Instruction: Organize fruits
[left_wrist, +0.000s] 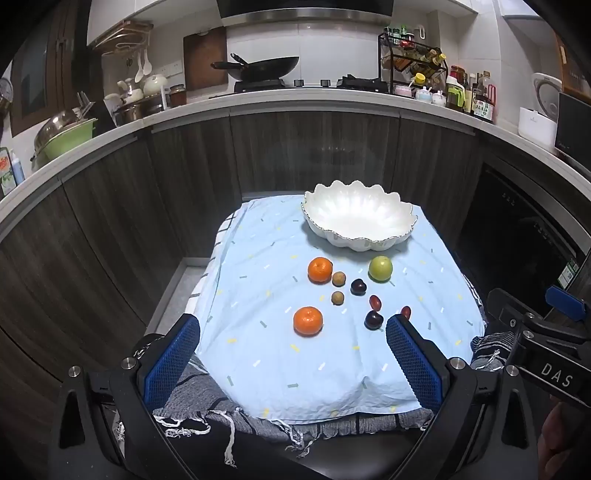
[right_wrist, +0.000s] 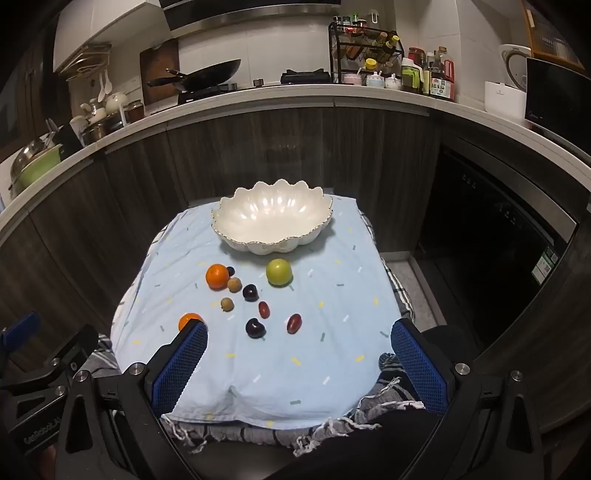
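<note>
A white scalloped bowl (left_wrist: 357, 218) (right_wrist: 273, 219) stands empty at the far end of a light blue cloth (left_wrist: 295, 354) (right_wrist: 266, 373). In front of it lie two oranges (left_wrist: 320, 270) (left_wrist: 308, 321), a green fruit (left_wrist: 380, 268) (right_wrist: 279, 272), two small brown fruits (left_wrist: 338, 278), two dark plums (left_wrist: 358, 286) (right_wrist: 255, 328) and two red grapes (left_wrist: 375, 302) (right_wrist: 294, 323). My left gripper (left_wrist: 291, 332) is open and empty above the near edge of the cloth. My right gripper (right_wrist: 299, 336) is open and empty, likewise at the near edge. Its left finger hides part of the near orange (right_wrist: 189, 319).
The cloth covers a small table over a grey striped fringed blanket (left_wrist: 207, 402). Dark wood cabinets (left_wrist: 295, 155) stand behind, under a counter with a wok (left_wrist: 258, 68), a spice rack (left_wrist: 410, 59) and dishes. A dark oven front (right_wrist: 495, 236) is at the right.
</note>
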